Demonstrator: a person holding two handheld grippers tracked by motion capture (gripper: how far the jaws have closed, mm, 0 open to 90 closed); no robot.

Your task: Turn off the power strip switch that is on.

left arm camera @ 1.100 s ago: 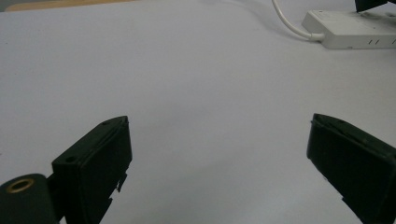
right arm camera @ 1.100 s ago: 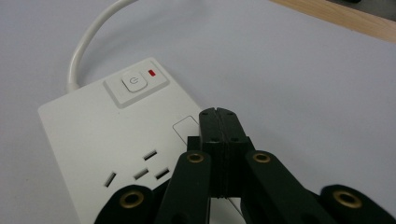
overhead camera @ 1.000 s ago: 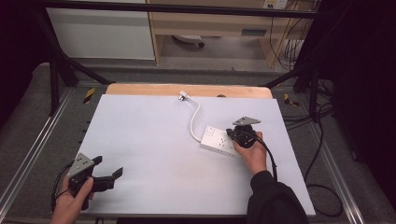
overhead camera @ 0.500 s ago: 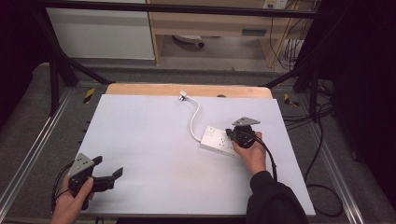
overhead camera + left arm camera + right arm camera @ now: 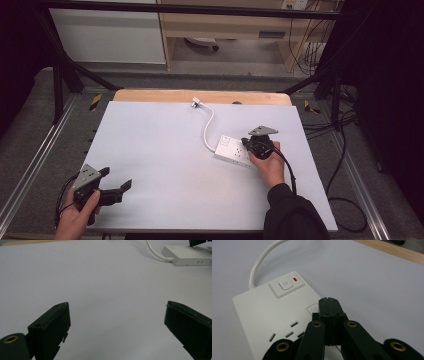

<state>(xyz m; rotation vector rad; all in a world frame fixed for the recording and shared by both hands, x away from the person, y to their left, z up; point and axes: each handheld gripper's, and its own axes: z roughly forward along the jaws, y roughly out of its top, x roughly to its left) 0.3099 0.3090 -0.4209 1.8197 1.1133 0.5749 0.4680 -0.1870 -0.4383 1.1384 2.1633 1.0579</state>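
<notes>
A white power strip (image 5: pixel 233 150) lies flat on the white table sheet right of centre. Its white cable (image 5: pixel 209 125) curves back to a plug (image 5: pixel 196 104) near the far edge. In the right gripper view the power strip (image 5: pixel 269 315) shows a power button (image 5: pixel 285 285) with a small red light (image 5: pixel 295 279) beside it. My right gripper (image 5: pixel 329 300) is shut with nothing between its jaws, its tips over the strip's top face just short of the button. My left gripper (image 5: pixel 122 187) rests at the near left with jaws wide open and nothing between them. Beyond its open jaws, the left gripper view has the power strip (image 5: pixel 187 256) far off.
A wooden board edge (image 5: pixel 200 96) runs along the far side of the sheet. Metal frame rails (image 5: pixel 35 165) flank the table. Black cables (image 5: pixel 345 200) trail over the right side. The bare white sheet (image 5: pixel 165 165) stretches between the two grippers.
</notes>
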